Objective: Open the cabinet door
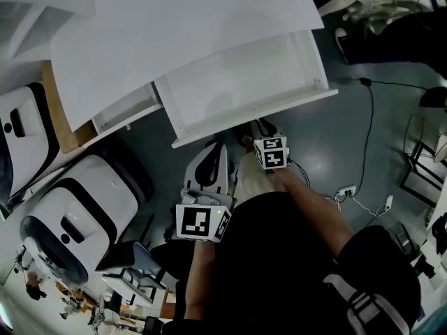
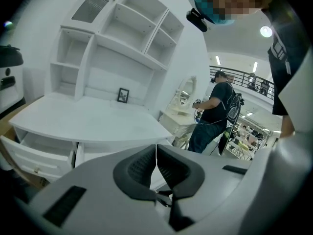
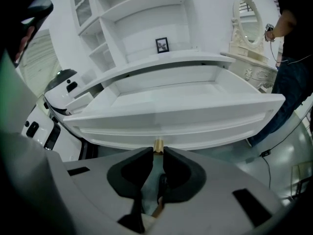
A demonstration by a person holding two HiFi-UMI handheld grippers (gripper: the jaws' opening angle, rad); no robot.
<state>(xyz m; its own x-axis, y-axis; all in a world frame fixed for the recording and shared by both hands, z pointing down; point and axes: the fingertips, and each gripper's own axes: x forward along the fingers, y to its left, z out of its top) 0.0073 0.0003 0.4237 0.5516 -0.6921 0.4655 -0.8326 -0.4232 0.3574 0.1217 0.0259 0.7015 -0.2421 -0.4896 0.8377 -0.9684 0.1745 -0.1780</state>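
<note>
- Head view: the drawer (image 1: 251, 110) stood well out of the desk (image 1: 174, 19). The right gripper (image 1: 253, 129) was at its front edge and the left gripper (image 1: 213, 152) hung lower, apart from it. We judged more pull could bring the drawer right out.
- Left gripper view: the left gripper (image 2: 156, 155) had its jaws pressed together, empty, so it couldn't catch a drop.
- Right gripper view: the right gripper (image 3: 157, 155) was clamped on the small brass knob (image 3: 158, 145) by the tips only. We judged a skewed pull could slip it off.

— What stands at the left?
— A rounded white-and-black plastic machine (image 1: 77, 208) on the grey floor (image 1: 377, 159), with a second white-and-black machine (image 1: 21, 128) just beside it.
— And elsewhere?
— A thin black cable (image 1: 369, 117) trails over that floor. A small black-framed picture (image 3: 162, 44) stands upright, and an ornate white oval mirror (image 3: 247, 13) stands near a person in dark shirt and jeans (image 2: 215, 109)
</note>
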